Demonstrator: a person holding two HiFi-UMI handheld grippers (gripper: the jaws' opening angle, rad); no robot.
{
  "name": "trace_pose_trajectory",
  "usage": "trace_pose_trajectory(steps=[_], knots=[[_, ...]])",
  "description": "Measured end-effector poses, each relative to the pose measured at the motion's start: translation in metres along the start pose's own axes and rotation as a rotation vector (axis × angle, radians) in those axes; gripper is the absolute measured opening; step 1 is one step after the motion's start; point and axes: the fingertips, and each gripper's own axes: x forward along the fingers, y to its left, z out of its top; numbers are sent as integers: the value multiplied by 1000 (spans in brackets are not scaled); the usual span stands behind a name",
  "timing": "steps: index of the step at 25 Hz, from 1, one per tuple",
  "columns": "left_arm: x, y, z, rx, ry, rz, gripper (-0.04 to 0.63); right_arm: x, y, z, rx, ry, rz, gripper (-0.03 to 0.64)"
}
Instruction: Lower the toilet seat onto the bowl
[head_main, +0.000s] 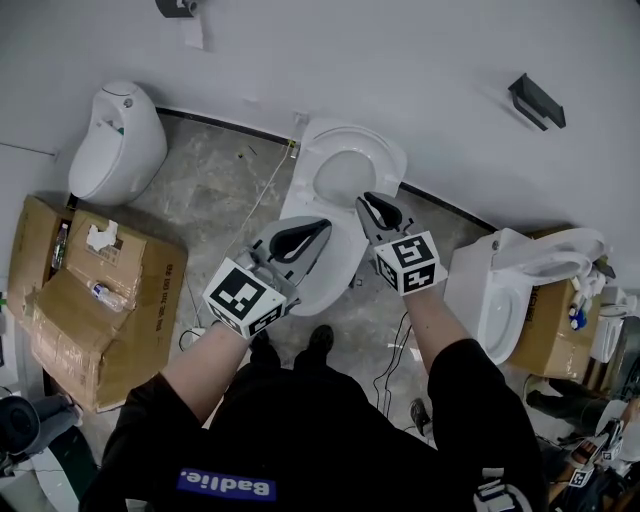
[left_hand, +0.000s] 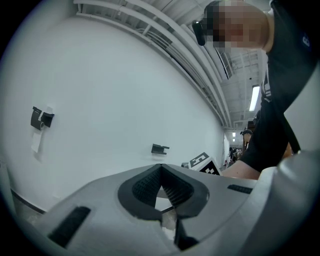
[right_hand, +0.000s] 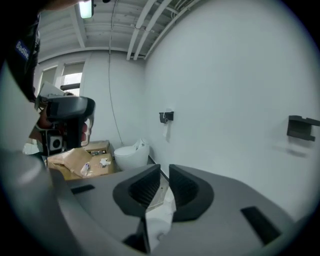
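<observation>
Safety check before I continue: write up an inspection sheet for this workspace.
Surface: bare concrete floor, scuffed.
Job's things: toilet seat appears raised toward the wall, above the bowl; not yet lowered.
Clutter: opened cardboard boxes at left; spare toilet beyond them; another toilet at right.
Grippers: left gripper shut, empty; right gripper shut, empty; both over the bowl.
Cables: loose cables on the floor by the person's feet.
Surroundings: white wall with a dark bracket.
</observation>
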Motion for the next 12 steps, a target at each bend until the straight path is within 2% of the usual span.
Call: trace_pose_trajectory(steps=[12], knots=[[7, 17, 0, -7, 3, 47, 15, 54, -57, -34, -45, 118, -28, 110]])
